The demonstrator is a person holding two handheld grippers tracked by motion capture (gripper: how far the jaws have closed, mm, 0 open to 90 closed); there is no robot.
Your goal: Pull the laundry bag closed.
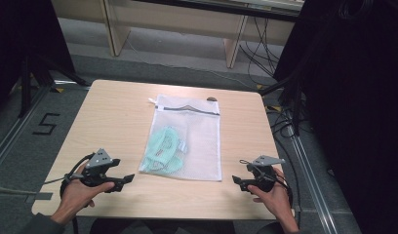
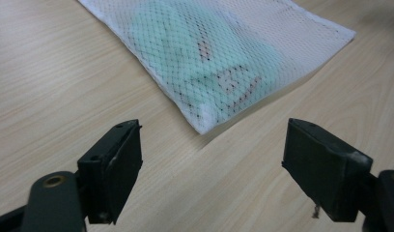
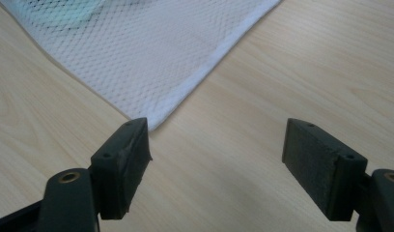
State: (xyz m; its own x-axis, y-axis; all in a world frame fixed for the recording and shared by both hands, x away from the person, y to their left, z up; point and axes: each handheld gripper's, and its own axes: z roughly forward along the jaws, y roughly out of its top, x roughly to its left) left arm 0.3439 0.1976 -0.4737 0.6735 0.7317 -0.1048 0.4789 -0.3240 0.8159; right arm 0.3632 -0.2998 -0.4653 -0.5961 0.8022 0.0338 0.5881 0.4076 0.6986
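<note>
A white mesh bag [image 1: 187, 139] lies mid-frame on the table [image 1: 114, 122], its long axis running up the high view, zipper end at the top (mint-green cloth [image 1: 163, 151] bunched in its lower left). Both claws gape wide, holding nothing. The left gripper [image 1: 126, 179] sits lower left, the right gripper [image 1: 236, 181] lower right, each aimed inward at a near corner; the right looks slightly nearer.

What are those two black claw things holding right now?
Nothing. The left gripper and right gripper both stand open over the table, each short of a near corner of the white mesh bag.
</note>
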